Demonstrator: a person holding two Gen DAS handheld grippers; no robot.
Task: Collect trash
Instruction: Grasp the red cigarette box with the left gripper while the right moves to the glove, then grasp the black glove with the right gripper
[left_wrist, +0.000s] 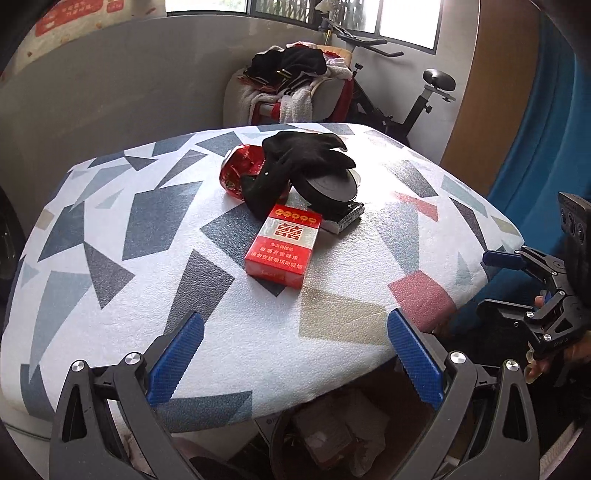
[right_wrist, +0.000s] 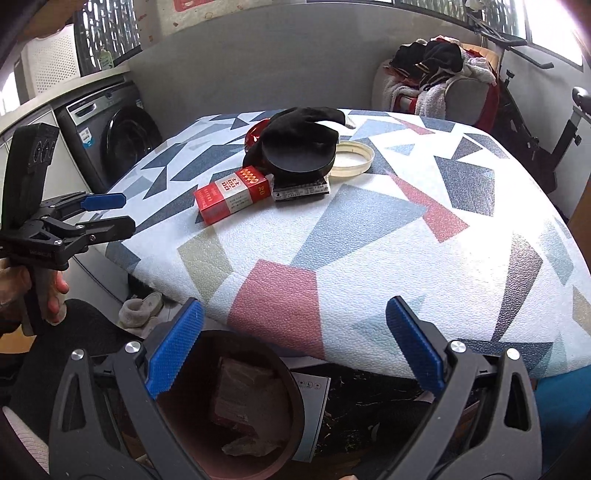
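A red cigarette pack (left_wrist: 282, 248) lies on the patterned table (left_wrist: 147, 258), also in the right wrist view (right_wrist: 232, 194). Behind it lie a black glove (left_wrist: 295, 162), a crumpled red wrapper (left_wrist: 240, 171), a black round lid (left_wrist: 328, 186) on a small dark box (left_wrist: 347, 218), and a pale ring (right_wrist: 351, 157). My left gripper (left_wrist: 295, 354) is open and empty at the near table edge. My right gripper (right_wrist: 295, 350) is open and empty over a brown bin (right_wrist: 236, 406) holding trash, below the table edge.
A washing machine (right_wrist: 110, 140) stands left of the table. A chair piled with clothes (left_wrist: 295, 85) and an exercise bike (left_wrist: 417, 107) stand behind. A blue surface (left_wrist: 535, 147) is at the right. A sock (right_wrist: 140, 308) lies on the floor.
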